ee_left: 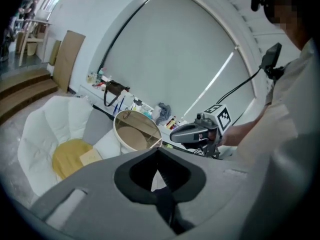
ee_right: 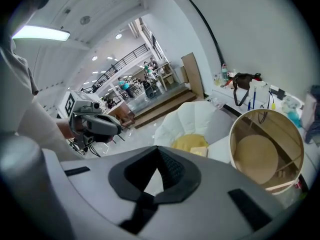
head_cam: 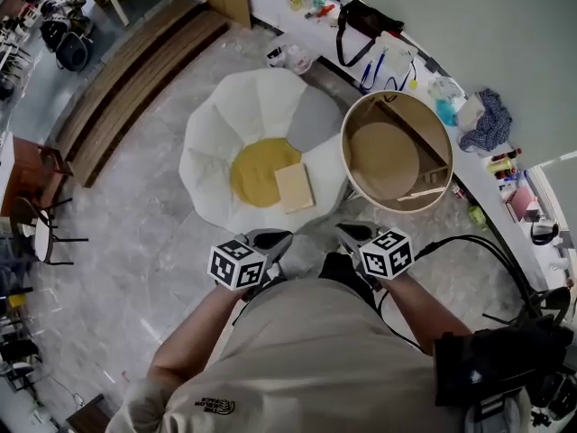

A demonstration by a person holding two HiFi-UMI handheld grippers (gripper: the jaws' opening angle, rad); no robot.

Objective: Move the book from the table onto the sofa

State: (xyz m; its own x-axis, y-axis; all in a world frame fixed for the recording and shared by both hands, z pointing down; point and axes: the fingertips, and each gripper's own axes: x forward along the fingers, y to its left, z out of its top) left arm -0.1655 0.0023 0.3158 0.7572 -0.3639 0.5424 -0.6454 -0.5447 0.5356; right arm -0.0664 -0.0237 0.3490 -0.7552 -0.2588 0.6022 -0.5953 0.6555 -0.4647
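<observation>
The tan book (head_cam: pixel 294 188) lies flat on the white petal-shaped sofa (head_cam: pixel 243 115), half on its yellow seat cushion (head_cam: pixel 255 171). Beside the sofa on the right stands the round wooden table (head_cam: pixel 383 156), its top bare. My left gripper (head_cam: pixel 273 238) and right gripper (head_cam: pixel 352 233) are held close to my body, well short of the sofa, both shut with nothing in them. In the left gripper view the book (ee_left: pixel 91 157) shows beyond the closed jaws, with the right gripper (ee_left: pixel 187 133) alongside. The right gripper view shows the book (ee_right: pixel 200 151) and the left gripper (ee_right: pixel 102 125).
A white ledge (head_cam: pixel 424 61) runs along the curved wall behind the table, holding a black bag (head_cam: pixel 368 21), bottles and a blue cloth (head_cam: pixel 487 120). Wooden steps (head_cam: pixel 135 70) lie at the far left. Chairs (head_cam: pixel 41 215) stand at the left, and black cables and gear (head_cam: pixel 505 350) at the right.
</observation>
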